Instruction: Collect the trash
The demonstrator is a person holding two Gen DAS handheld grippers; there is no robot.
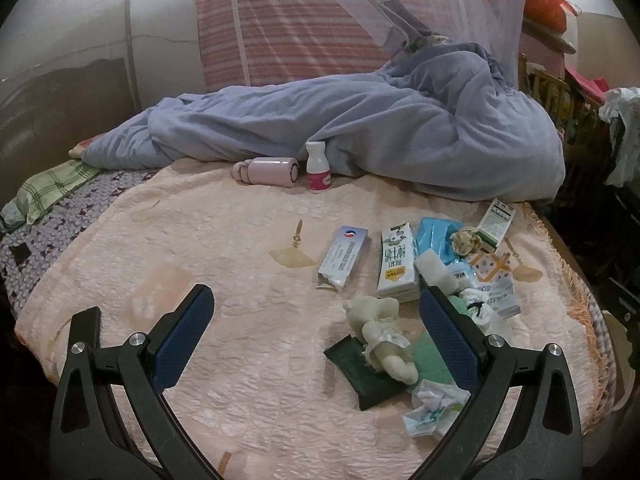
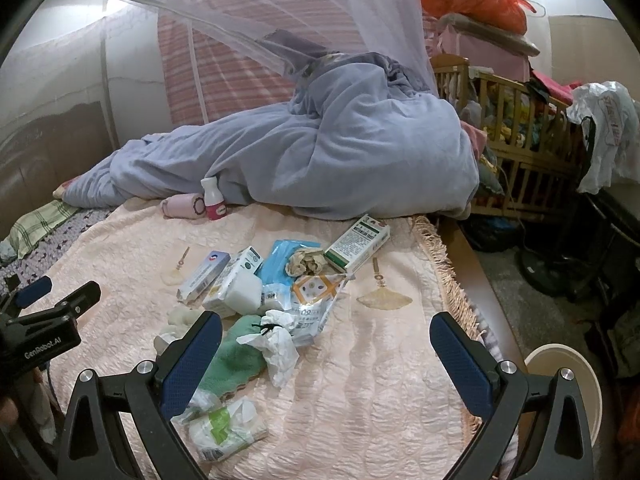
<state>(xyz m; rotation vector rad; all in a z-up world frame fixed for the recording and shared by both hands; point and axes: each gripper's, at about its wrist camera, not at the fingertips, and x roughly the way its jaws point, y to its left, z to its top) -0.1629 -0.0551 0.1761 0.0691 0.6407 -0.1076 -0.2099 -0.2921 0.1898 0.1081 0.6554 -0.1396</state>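
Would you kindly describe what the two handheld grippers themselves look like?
Both the left gripper and the right gripper are black plastic frames with triangular cut-outs, silver bolts at the joints and dark blue dimpled pads. The right view shows white "GenRobot.AI" lettering on the left one's body. No cables or sleeves show.

The left hand-held gripper point(image 1: 316, 312) hangs low with its jaws spread wide, gripping nothing. The right hand-held gripper point(image 2: 326, 340) is likewise wide open, apparently level with the left.
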